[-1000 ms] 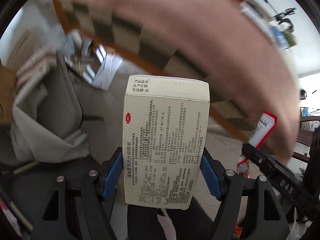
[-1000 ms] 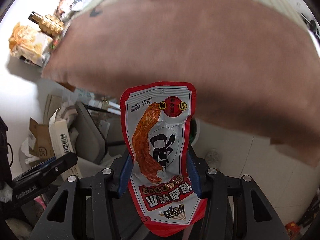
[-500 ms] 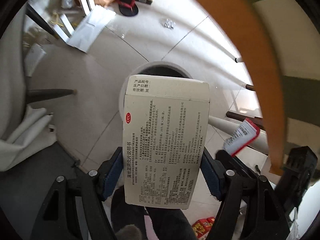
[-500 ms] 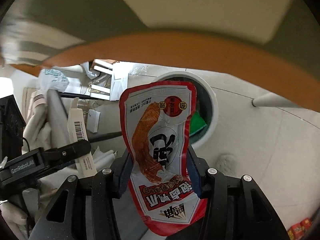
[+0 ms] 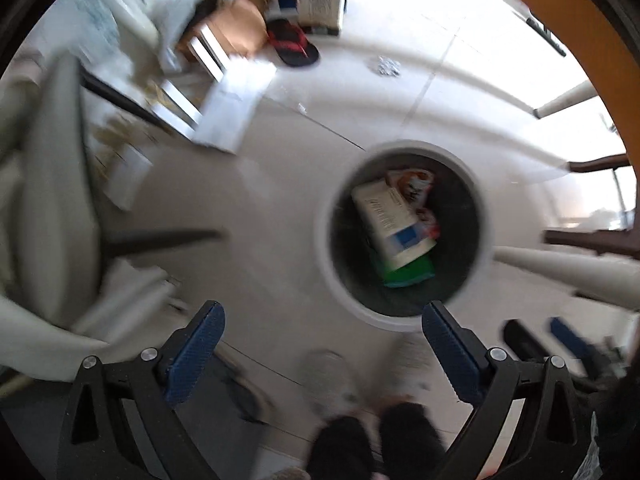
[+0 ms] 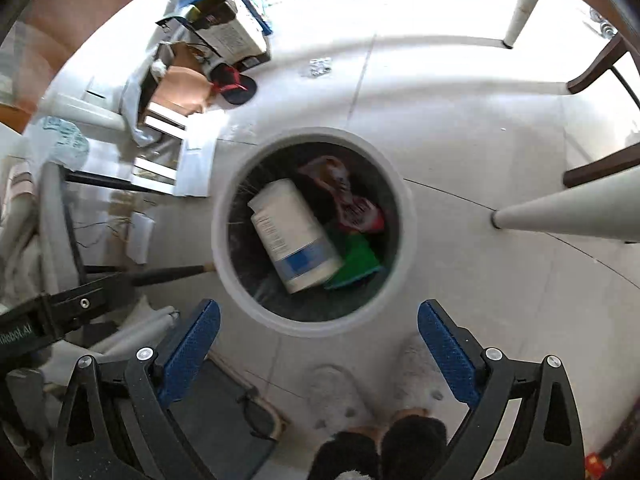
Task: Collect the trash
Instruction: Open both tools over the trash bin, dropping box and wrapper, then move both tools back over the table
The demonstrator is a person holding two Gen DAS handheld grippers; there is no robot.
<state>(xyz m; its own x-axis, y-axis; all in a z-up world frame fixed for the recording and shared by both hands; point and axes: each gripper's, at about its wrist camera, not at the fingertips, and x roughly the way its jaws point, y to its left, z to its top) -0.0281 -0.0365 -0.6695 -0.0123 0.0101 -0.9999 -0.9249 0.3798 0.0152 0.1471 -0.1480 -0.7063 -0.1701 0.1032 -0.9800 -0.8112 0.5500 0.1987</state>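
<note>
While left view blurs, your left claw [image 5: 320,342] and right claw [image 6: 318,338] opening, empty; carton [image 6: 292,236] in bin [image 6: 228,240] below, partly hiding wrapper [image 6: 348,200].

Two wrist fisheye views looking steeply down at the floor.
Each camera faces along its own fingers toward the round white bin [image 5: 404,236] [image 6: 314,232]; the right view centres it and sits nearer, the left holds it right of centre. Both share the bin, the tiles, a red-strapped sandal [image 5: 294,42] [image 6: 234,84].

Bright daylight blows out the floor [image 6: 460,80] top right; left wrist view motion-blurred (fisheye-bent edges, dark corners).
</note>
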